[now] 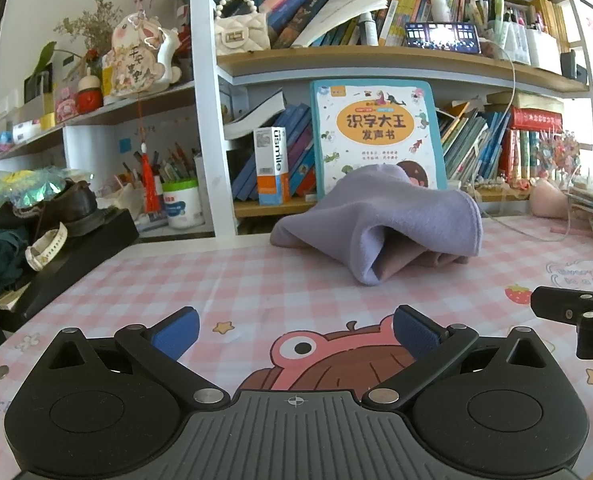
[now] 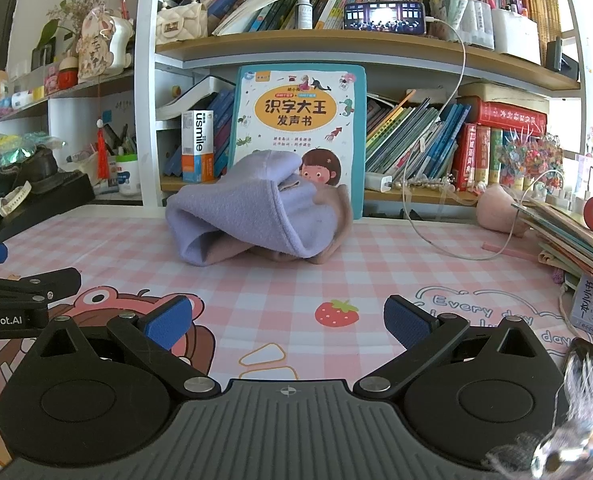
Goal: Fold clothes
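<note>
A lavender cloth with a pinkish-tan inner side (image 1: 380,220) lies crumpled in a heap on the pink checked table mat (image 1: 256,280), at the back near the bookshelf. It also shows in the right wrist view (image 2: 256,208). My left gripper (image 1: 294,330) is open and empty, well in front of the cloth. My right gripper (image 2: 288,320) is open and empty, also short of the cloth. Each gripper shows at the edge of the other's view: the right one (image 1: 576,312), the left one (image 2: 24,292).
A large children's book (image 2: 296,120) stands upright just behind the cloth. Bookshelves (image 1: 376,64) rise behind the table. A black box with a shoe (image 1: 68,216) sits at the left. Stacked books (image 2: 576,240) and a white cable (image 2: 456,248) lie at the right.
</note>
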Available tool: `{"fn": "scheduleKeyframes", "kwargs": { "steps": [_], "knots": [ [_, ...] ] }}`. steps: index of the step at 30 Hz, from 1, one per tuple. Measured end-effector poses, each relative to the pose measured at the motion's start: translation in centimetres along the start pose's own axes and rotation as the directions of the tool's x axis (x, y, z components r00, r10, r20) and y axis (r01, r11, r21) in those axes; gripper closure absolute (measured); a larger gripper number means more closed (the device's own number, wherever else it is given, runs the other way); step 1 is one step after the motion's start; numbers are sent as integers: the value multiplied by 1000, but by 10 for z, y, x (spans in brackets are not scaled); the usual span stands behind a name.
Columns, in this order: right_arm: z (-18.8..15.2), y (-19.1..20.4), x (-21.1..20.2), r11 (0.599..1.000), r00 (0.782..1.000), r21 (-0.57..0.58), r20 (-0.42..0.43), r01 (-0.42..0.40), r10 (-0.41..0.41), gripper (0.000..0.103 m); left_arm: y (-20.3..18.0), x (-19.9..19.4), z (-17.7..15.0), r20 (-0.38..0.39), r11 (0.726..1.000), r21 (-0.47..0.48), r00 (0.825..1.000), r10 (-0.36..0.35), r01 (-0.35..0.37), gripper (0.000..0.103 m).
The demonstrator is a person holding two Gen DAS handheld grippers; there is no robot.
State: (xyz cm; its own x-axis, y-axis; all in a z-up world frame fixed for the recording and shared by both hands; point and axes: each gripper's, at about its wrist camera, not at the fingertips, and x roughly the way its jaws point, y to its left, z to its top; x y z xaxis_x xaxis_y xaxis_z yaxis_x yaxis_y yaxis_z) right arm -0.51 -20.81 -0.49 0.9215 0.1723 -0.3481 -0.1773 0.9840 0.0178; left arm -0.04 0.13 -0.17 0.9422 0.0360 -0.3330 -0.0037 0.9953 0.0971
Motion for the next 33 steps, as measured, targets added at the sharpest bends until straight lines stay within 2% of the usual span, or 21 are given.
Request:
{"fn": "scheduleKeyframes", "kwargs": {
  "steps": [33],
  "knots": [
    [-1,2,0,1000,1000,-3,4,-9,9,0,-1,1,2,-17,1000,-3,1000,3,-3,0]
  ]
}}
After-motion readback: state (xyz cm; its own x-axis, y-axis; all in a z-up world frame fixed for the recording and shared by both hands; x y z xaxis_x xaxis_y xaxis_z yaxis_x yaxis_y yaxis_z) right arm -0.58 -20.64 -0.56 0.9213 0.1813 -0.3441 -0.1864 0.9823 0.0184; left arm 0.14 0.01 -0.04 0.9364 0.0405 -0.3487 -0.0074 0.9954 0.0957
